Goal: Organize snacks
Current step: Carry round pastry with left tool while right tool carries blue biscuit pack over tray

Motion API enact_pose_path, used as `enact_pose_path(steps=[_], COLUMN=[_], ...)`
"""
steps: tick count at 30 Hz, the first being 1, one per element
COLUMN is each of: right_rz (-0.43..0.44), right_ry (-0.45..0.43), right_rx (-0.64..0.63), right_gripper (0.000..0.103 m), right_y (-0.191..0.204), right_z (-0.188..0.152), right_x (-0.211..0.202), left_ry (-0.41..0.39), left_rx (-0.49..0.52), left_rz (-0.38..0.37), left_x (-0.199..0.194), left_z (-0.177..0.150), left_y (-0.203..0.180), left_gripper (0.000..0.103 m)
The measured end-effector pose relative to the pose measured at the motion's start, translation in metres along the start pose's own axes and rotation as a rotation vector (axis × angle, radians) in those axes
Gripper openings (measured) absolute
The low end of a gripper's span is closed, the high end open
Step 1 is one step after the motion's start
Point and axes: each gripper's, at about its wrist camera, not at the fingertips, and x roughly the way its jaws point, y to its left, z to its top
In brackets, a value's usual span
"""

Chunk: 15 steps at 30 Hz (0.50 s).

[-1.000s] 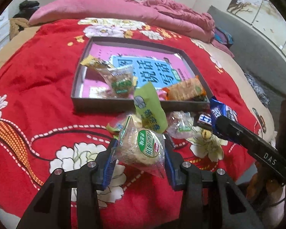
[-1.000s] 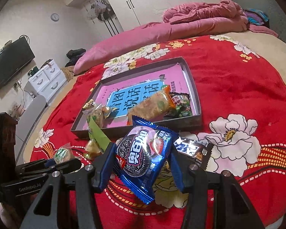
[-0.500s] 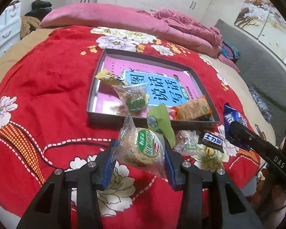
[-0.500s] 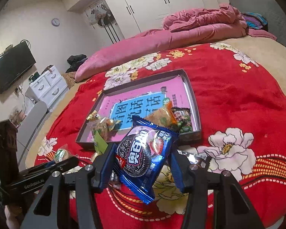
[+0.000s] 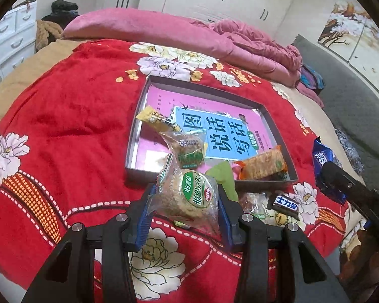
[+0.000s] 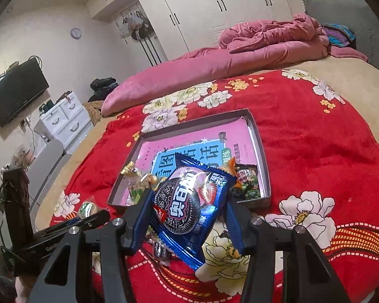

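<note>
- While your left gripper [image 5: 184, 212] clamps the clear-wrapped cake [image 5: 189, 197], your right gripper [image 6: 187, 214] clamps the blue cookie packet [image 6: 189, 202], both above the red floral blanket [image 5: 70, 116].
- Beyond them, the snack tray [image 6: 261, 151] sits on your bed.
- Farthest back: pink quilt [image 6: 240, 53], white wardrobes [image 6: 214, 5].

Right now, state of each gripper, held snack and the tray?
left gripper: shut on clear-wrapped cake, lifted off the blanket
clear-wrapped cake: sealed, held
right gripper: shut on blue cookie pack
blue cookie pack: sealed, held
tray: open-topped, several snacks at its near end
chocolate bar: loose on blanket, outside tray
</note>
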Motion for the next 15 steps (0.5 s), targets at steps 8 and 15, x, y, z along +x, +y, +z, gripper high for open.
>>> enact_pose_path(steps=[8,15], right_rz=[0.024,0.018], right_ry=[-0.076,-0.068], right_rx=[-0.067,-0.036], right_gripper=[0.053,0.053], right_y=[0.011,0.004], right_z=[-0.002,-0.002], right_x=[-0.005,0.005], left_ry=[-0.018,-0.030], left_rx=[-0.003,0.000], left_rz=[-0.006,0.015], left_x=[0.004,0.013], left_z=[0.002,0.009], left_y=[0.004,0.008], left_gripper=[0.047,0.047])
